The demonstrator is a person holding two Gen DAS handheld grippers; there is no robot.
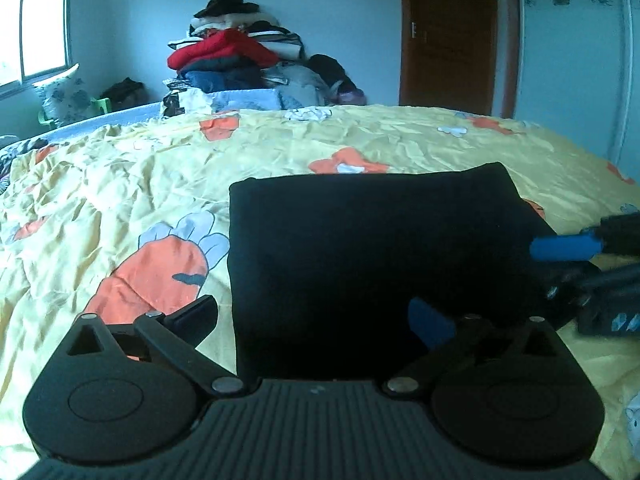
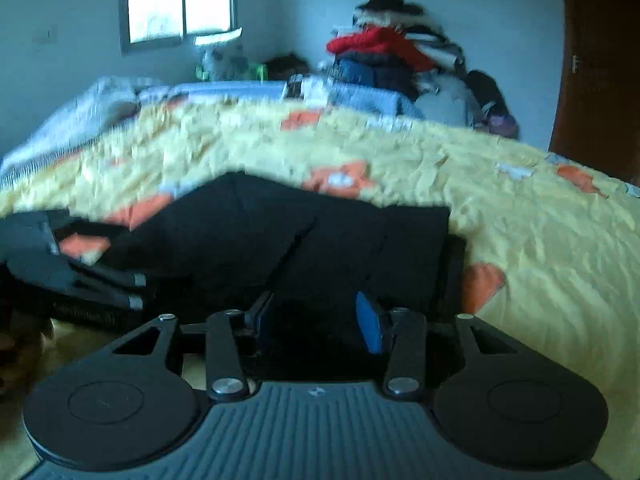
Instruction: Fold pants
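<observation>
Finishing the fold looks like the step in hand: the black pants (image 1: 372, 248) lie as a compact, roughly square packet on the yellow carrot-print bed (image 1: 132, 184), nearer its front edge than its far edge, where a heap of clothes (image 1: 236, 52) is stacked. The left tool (image 1: 316, 320) stands wide, its jaws straddling the packet's near edge and gripping nothing. The right tool (image 2: 316, 318) is at the packet's right side, jaws parted more narrowly with dark cloth just ahead; that view is blurred, so contact cannot be told. To do it well, I would press the layers flat, square the left edge, which looks a little uneven, then lift both tools straight off without dragging.
</observation>
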